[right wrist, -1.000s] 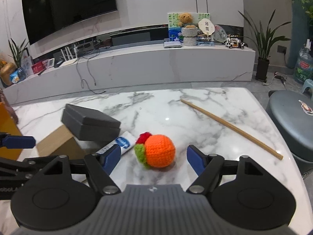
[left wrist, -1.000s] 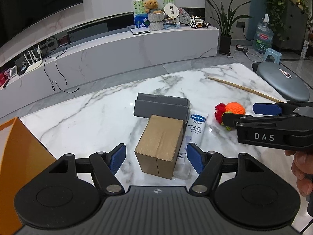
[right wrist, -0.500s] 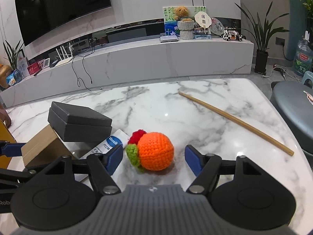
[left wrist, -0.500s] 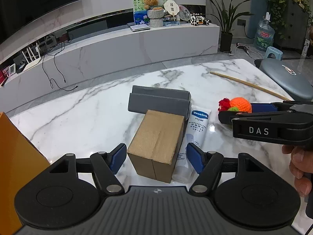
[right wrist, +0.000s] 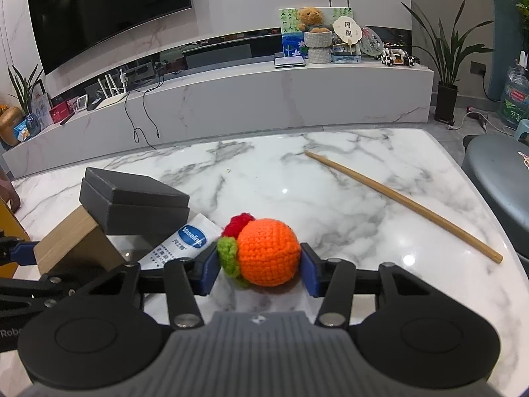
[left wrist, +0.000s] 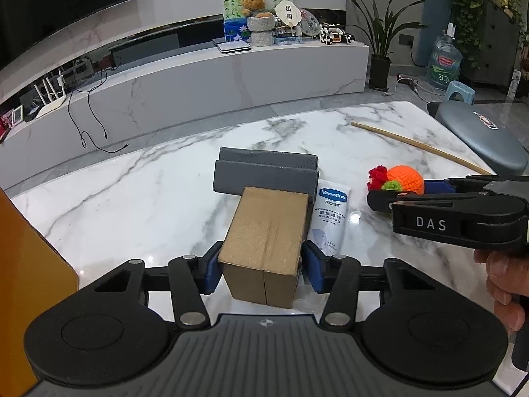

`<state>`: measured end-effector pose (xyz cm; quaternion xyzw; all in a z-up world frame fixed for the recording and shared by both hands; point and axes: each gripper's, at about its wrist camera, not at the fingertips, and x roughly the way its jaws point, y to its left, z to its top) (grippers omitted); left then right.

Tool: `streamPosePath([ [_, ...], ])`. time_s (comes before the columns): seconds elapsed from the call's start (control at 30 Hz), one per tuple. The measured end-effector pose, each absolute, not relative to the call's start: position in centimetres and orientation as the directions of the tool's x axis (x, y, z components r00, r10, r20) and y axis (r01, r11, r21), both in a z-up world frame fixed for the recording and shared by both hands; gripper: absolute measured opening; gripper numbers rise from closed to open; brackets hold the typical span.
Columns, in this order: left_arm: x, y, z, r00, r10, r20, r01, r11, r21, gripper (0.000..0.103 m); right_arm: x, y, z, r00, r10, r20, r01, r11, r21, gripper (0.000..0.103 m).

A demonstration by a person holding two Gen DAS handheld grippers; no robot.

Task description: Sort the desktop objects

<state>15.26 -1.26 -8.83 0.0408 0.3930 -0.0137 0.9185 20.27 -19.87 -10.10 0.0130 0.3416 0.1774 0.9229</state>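
My left gripper [left wrist: 261, 271] is shut on a brown cardboard box [left wrist: 267, 235] that stands on the marble table [left wrist: 132, 198]. A dark grey box [left wrist: 267, 172] leans on the cardboard box's far end. A white Vaseline tube [left wrist: 330, 211] lies to its right. My right gripper [right wrist: 259, 273] is shut on an orange crocheted ball [right wrist: 267, 256] with red and green bits. The ball also shows in the left wrist view [left wrist: 403, 178], with the right gripper [left wrist: 396, 192] around it. The cardboard box [right wrist: 72, 244], grey box [right wrist: 132, 201] and tube [right wrist: 188, 241] lie to the ball's left.
A long wooden stick [right wrist: 400, 205] lies on the table's right part. An orange container [left wrist: 23, 284] stands at the left edge. A grey stool [right wrist: 496, 168] is beyond the table's right edge. The table's far edge faces a white TV bench [right wrist: 264, 99].
Both grippers moved forward and closed: the left one onto the cardboard box, the right one onto the orange ball. Both were open a second ago.
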Motion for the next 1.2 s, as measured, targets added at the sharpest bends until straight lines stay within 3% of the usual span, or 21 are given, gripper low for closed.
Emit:
streamPosePath([
  [1.2,13.1,-0.6,-6.0,0.712,-0.022,-0.701,0.064,0.997,0.033,0.052,18.5,-19.0,-6.5,0.712,0.345,-0.611,-0.352,0.929,0.113,0.051],
])
